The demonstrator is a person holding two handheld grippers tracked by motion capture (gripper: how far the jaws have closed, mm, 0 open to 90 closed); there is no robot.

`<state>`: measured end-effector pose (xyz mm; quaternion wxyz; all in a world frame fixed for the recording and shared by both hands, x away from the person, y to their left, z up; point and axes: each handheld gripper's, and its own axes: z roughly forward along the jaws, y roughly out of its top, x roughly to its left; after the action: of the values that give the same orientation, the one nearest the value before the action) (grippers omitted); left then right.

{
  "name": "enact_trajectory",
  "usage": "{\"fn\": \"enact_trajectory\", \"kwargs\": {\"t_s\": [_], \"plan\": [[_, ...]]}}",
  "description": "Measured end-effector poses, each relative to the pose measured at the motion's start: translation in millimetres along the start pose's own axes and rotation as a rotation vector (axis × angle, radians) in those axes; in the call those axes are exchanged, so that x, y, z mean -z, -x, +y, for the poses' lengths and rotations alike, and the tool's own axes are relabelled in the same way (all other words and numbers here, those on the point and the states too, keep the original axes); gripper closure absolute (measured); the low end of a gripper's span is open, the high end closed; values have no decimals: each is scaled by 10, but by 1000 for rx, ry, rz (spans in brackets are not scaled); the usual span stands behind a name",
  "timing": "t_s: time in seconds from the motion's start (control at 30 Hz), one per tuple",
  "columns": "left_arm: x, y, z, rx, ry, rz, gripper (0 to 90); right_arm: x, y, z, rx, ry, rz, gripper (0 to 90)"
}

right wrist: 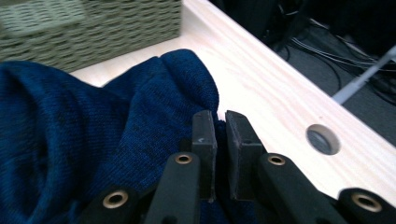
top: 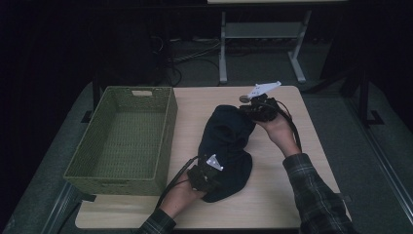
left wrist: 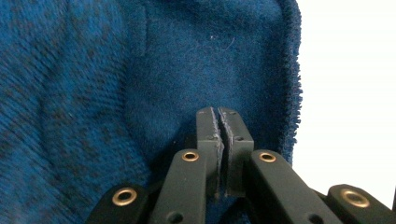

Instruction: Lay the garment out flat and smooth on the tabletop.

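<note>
The pale wooden surface [top: 287, 195] carries 2 things: a woven green basket [top: 127, 141] standing empty along its left side, and just to the right of it a dark blue knitted garment [top: 228, 148], bunched into a long heap that runs from the near middle toward the far right. It looks like a sweater or similar knit, though bunched like this I cannot tell which. It looks soft and limp, fairly light, and not slippery, since the fuzzy knit should give the pads good purchase; it will sag and stretch between any 2 held points and drag on the wood if lifted low. The best places to hold it are probably an edge or a thick fold, well apart, so the cloth hangs spread rather than balled up. The left gripper [left wrist: 223, 122] sits at the near end of the heap, its jaws pressed almost together and pinching a fold of the blue cloth close to a fuzzy edge. The right gripper [right wrist: 221, 122] is at the far end, near a round hole [right wrist: 323, 139] in the wood, its jaws drawn close and nipping a raised ridge of the knit.
</note>
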<state>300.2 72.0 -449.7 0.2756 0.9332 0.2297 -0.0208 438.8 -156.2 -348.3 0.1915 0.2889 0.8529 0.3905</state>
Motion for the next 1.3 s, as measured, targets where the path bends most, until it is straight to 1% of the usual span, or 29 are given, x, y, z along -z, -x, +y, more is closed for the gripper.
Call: {"fn": "enact_trajectory", "kwargs": {"t_s": [0.1,0.13,0.2,0.3,0.37,0.47,0.53,0.57,0.63,0.67,0.77,0.8,0.87,0.93,0.97,1.0,1.07,1.17,1.2,1.23,1.3], "plan": [[2,-6,-1,0,0,-3,873,-69,85,69,-12,-6,-24,831],[3,-8,-2,2,1,-5,874,-105,130,97,-12,-12,-39,832],[0,-16,-6,2,5,-10,874,-168,201,139,-32,-24,-52,836],[2,-25,-7,1,4,-14,875,-290,303,184,-39,-60,-82,839],[2,-33,-8,2,4,-18,876,-394,369,184,-45,-91,-92,839],[3,-39,-9,4,5,-23,876,-547,445,129,-65,-124,-95,840],[1,-41,-9,7,8,-28,877,-648,470,73,-87,-144,-90,839],[1,-43,-9,7,8,-28,877,-673,477,56,-88,-150,-91,838],[2,-49,-9,4,7,-30,878,-720,471,22,-104,-145,-69,831],[2,-52,-9,6,7,-32,880,-735,458,11,-94,-138,-64,808],[3,-65,-10,9,7,-39,884,-713,416,11,-79,-120,-73,694],[2,-69,-12,12,9,-42,884,-691,403,15,-86,-110,-73,665],[2,-76,-15,14,10,-45,885,-627,384,20,-103,-90,-53,619],[2,-80,-16,15,10,-47,885,-565,355,12,-104,-84,-49,618],[0,-80,-16,16,11,-49,885,-531,338,3,-100,-78,-54,607],[0,-80,-16,17,12,-49,886,-497,324,-6,-102,-79,-56,605],[0,-82,-17,19,13,-51,885,-425,306,-34,-114,-72,-46,612],[0,-79,-16,29,17,-53,878,-315,263,-92,-120,-57,-36,644],[-2,-71,-10,23,14,-49,872,-280,242,-111,-117,-61,-39,669],[0,-61,-1,17,7,-50,856,-243,219,-132,-112,-63,-42,678],[-2,-41,17,16,0,-49,805,-170,175,-184,-116,-52,-32,734]]}}
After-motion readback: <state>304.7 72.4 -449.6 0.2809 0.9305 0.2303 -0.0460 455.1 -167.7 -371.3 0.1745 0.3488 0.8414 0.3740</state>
